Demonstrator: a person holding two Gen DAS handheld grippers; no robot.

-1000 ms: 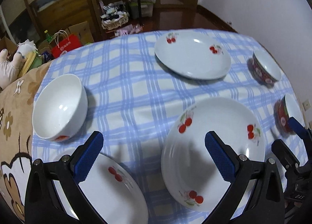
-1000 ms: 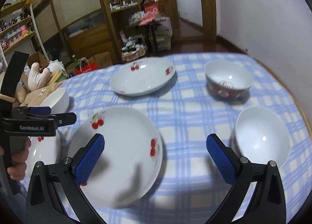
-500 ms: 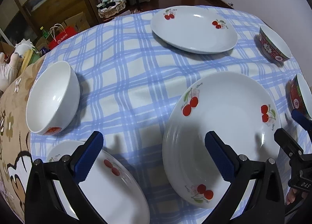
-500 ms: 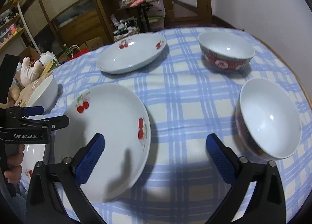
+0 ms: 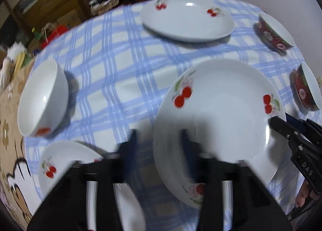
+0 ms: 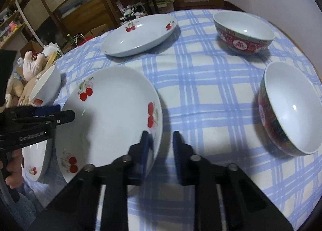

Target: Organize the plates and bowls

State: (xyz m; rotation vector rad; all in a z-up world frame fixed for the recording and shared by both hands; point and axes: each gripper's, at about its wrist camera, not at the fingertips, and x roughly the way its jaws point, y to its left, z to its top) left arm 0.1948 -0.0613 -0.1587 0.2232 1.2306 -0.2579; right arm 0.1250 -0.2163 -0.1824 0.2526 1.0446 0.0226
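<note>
The large cherry-printed plate (image 5: 221,114) is approached from two sides at once. Its near-left rim is straddled by the left gripper (image 5: 161,142), and its opposite rim by the right gripper (image 6: 161,146). Both pairs of jaws have just been closing. On each side one finger is set over the plate's inside and the other outside the rim. A strip of checked tablecloth (image 5: 120,69) is seen between rim and outer finger, so neither rim is judged to be pinched yet, though the left view is blurred. The two-sided hold is presumably chosen because a wide, shallow plate would tip if it were lifted by one edge.

Three cherry plates are counted: the one between the grippers, a second plate (image 5: 187,21) well ahead of both, and a third plate (image 5: 60,162) just outside the left gripper's outer finger. Three bowls are counted too. A white bowl (image 5: 42,98) lies ahead and to the outside of the left gripper. One red-patterned bowl (image 6: 289,108) stands outside the right gripper, and another red bowl (image 6: 243,31) farther ahead of it. All six pieces are spread apart and nothing is stacked yet.
</note>
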